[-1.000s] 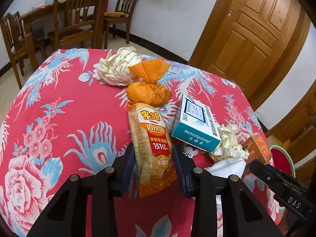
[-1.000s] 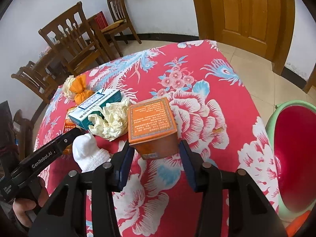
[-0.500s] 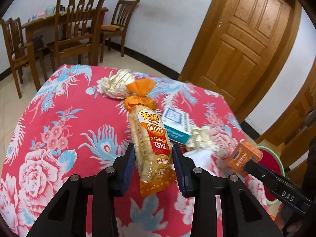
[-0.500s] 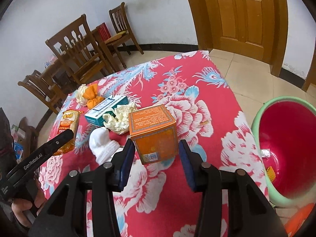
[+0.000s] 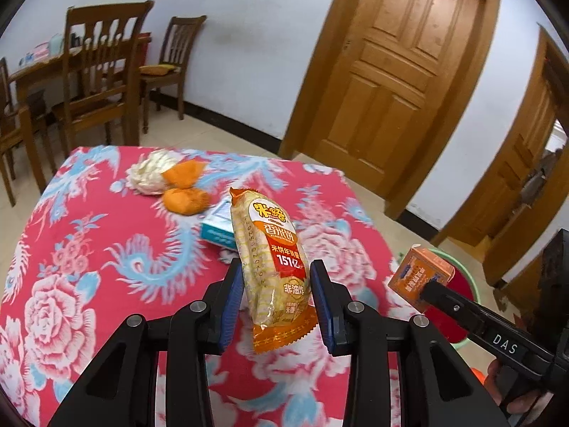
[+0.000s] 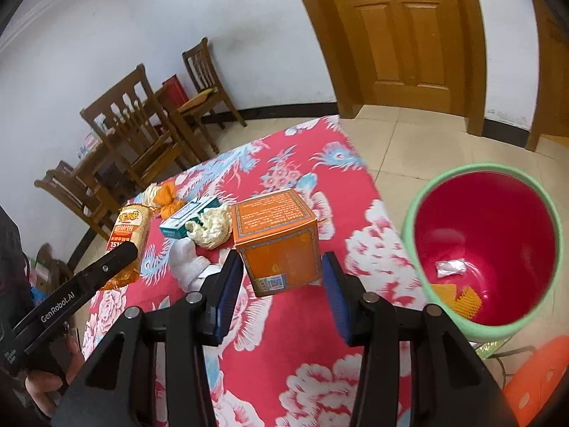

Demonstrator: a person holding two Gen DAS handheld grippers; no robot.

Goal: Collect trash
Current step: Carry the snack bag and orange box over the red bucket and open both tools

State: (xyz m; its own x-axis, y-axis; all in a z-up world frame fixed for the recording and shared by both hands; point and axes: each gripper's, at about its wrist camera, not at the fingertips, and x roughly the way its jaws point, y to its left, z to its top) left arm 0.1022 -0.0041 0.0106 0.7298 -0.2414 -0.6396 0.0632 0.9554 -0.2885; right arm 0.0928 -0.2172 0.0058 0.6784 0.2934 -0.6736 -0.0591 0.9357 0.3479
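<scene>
My left gripper (image 5: 278, 295) is shut on a yellow-orange rice cracker packet (image 5: 274, 263), lifted off the red floral tablecloth (image 5: 89, 249). My right gripper (image 6: 281, 284) is shut on an orange carton box (image 6: 277, 238), also held above the table. From the right wrist view the cracker packet (image 6: 128, 235) shows at the left in the other gripper. From the left wrist view the orange box (image 5: 419, 277) shows at the right. A green bin with a red inside (image 6: 483, 249) stands on the floor right of the table, holding a few scraps.
On the table lie a teal medicine box (image 6: 186, 217), a crumpled cream paper (image 6: 211, 227), a white wad (image 6: 186, 263), an orange tied bag (image 5: 185, 192) and a cream foil wad (image 5: 151, 174). Wooden chairs (image 5: 103, 71) and a door (image 5: 387, 82) stand behind. An orange stool (image 6: 533, 384) is by the bin.
Both grippers have risen from the table with their loads, the packet and the box now hanging in the air. The views have swung towards the bin, which shows more fully.
</scene>
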